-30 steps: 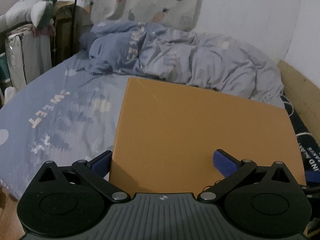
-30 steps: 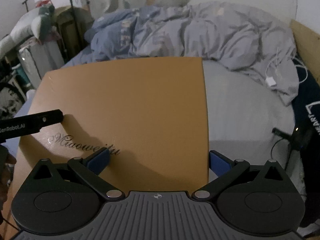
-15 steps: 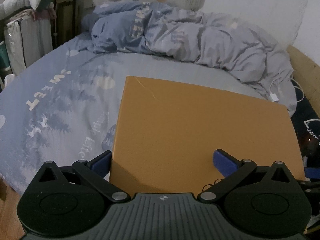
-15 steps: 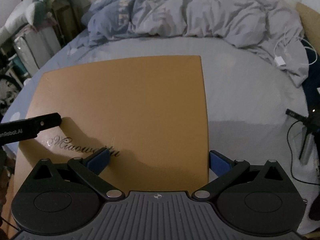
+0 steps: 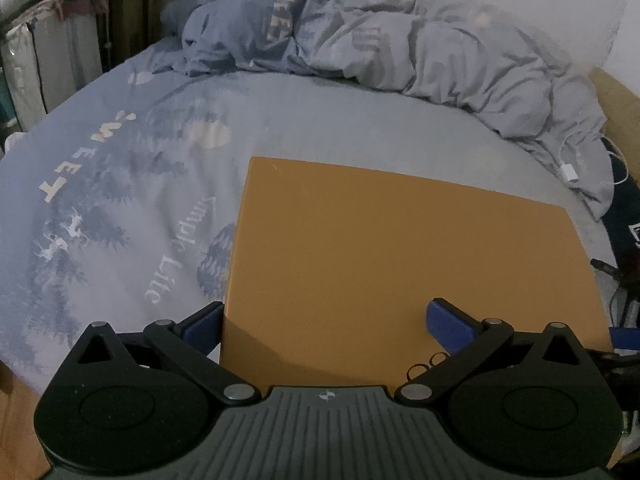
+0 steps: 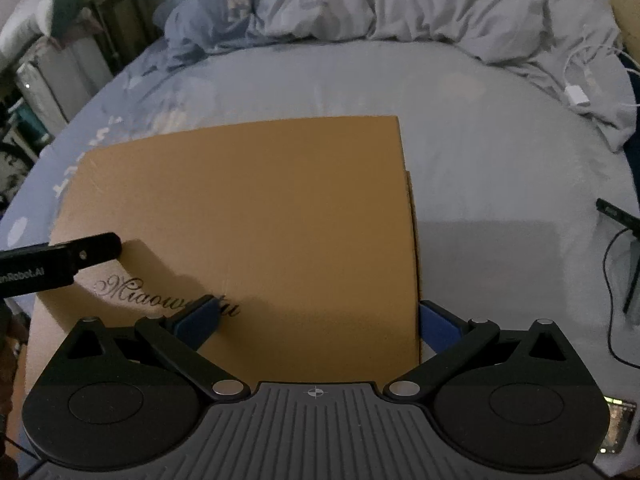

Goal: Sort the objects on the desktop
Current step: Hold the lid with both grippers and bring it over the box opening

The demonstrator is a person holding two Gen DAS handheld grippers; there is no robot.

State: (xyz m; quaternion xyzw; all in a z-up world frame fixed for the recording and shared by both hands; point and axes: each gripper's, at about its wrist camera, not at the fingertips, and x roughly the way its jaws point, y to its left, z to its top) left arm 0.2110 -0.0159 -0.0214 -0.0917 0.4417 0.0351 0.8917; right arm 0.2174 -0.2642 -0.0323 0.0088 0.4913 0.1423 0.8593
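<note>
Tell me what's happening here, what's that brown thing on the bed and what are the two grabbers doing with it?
A person holds a two-finger gripper in each hand over a flat brown board that lies on a bed. The left gripper is open, its fingers straddling the board's near left corner. The right gripper is open too, straddling the board's right edge, near the script lettering on it. Neither is clamped on anything. A rumpled duvet lies at the far end, with a white charger beside it.

One flat orange-brown board (image 5: 392,264) lies face up on the bed sheet (image 5: 120,208), its edges square and its surface plain. Cursive silver lettering (image 6: 160,292) runs along its near edge. A second layer shows at its right edge.
</note>
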